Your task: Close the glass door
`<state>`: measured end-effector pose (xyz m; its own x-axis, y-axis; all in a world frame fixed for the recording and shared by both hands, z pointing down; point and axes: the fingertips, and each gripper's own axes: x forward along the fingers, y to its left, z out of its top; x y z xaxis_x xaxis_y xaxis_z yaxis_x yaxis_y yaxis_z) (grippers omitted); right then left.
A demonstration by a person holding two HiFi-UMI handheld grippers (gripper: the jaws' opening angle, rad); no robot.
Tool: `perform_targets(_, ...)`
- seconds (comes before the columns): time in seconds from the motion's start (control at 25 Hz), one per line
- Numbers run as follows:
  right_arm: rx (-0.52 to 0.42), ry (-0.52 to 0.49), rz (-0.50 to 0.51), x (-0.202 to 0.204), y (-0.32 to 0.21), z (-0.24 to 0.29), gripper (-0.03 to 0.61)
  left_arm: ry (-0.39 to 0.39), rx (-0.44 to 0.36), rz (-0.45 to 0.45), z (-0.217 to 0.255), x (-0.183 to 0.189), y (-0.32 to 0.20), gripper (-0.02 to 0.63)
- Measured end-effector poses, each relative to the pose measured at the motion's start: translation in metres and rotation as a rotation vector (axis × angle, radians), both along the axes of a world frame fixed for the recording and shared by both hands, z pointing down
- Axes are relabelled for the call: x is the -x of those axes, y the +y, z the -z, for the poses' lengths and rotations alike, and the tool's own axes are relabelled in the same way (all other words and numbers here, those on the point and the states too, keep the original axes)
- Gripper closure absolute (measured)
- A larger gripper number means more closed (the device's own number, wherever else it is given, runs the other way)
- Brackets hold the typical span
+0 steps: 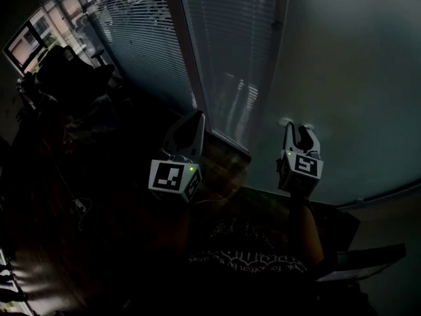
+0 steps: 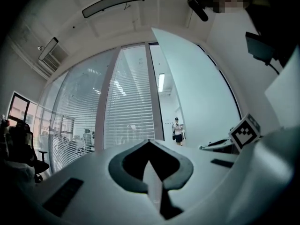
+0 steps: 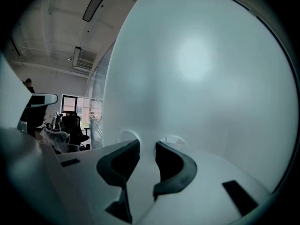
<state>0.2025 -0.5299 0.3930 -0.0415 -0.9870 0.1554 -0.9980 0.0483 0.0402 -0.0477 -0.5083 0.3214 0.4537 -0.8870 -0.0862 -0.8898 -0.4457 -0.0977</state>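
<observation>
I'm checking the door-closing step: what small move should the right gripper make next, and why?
Probably push the right gripper forward against the frosted glass door: its open, empty jaws face the pane closely, and the door stands ajar.

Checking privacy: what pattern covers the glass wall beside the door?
Horizontal white blinds, clearest in the left gripper view.

— Where is the glass door [image 1: 348, 71] found?
— At the right, with the right hand-held gripper [image 1: 299, 135] held just before it.
— And the left hand-held gripper [image 1: 196, 118]?
— It is held left of the right one, before the blinds [image 1: 223, 51]. These are set left of the door. A chair [image 3: 72, 127] is placed further left.
</observation>
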Motion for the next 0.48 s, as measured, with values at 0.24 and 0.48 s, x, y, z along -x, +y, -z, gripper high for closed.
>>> perform_targets(0.24, 0.000, -0.012, -0.022, -0.008, -0.028, 0.000, 0.471, 0.008, 0.004, -0.024, 0.000, -0.005, -0.042, 0.612)
perform_targets(0.48, 0.004, -0.015, -0.050, -0.014, -0.048, -0.001, 0.471, 0.006, -0.002, -0.067, 0.007, -0.012, -0.079, 0.612)
